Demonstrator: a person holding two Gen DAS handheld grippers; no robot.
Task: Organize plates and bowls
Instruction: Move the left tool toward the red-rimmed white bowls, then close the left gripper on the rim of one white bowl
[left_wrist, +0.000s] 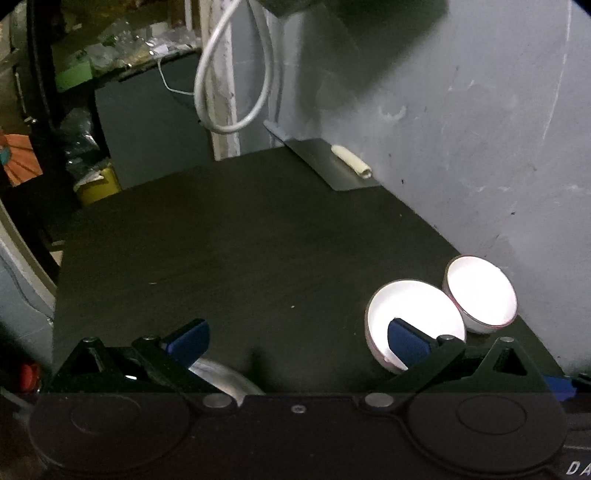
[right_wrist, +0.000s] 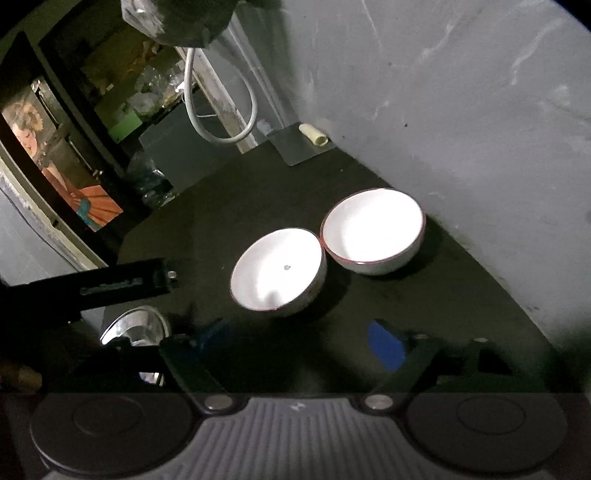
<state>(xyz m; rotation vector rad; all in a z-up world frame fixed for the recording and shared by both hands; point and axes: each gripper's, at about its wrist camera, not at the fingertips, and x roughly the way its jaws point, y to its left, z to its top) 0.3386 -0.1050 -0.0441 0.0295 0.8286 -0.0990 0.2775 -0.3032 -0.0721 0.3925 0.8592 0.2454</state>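
My left gripper (left_wrist: 297, 339) stands wide open at the bottom of its view, blue pads spread apart with nothing between them. My right gripper (right_wrist: 299, 339) is also open and empty, its pads apart over bare dark table (right_wrist: 424, 295).

Nearest in the left view, a shiny metal dish (left_wrist: 225, 374) peeks out just behind my left finger (left_wrist: 188, 339), low and left of centre. My right finger (left_wrist: 408, 345) overlaps the near bowl (left_wrist: 413, 314) in the picture; I cannot tell whether it touches. The far bowl (left_wrist: 480, 291) sits just beyond it, at lower right.

The right view shows both bowls whole: near bowl (right_wrist: 279, 271) at centre, far bowl (right_wrist: 373, 230) up and right of it, rims touching or nearly so. Both are round, white with a thin red rim, mouths up, so neither has a long axis; together they line up diagonally from lower left to upper right, toward the grey wall (right_wrist: 461, 129). A small dark speck in the near bowl shows only here. The metal dish (right_wrist: 135, 326) lies at lower left, with the black body of my other gripper (right_wrist: 92, 286) above it.

Farthest, at the table's back corner, a pale roll (left_wrist: 351, 162) lies on a grey sheet (left_wrist: 325, 166), its length running upper left to lower right. A white cable (left_wrist: 229, 74) loops above.
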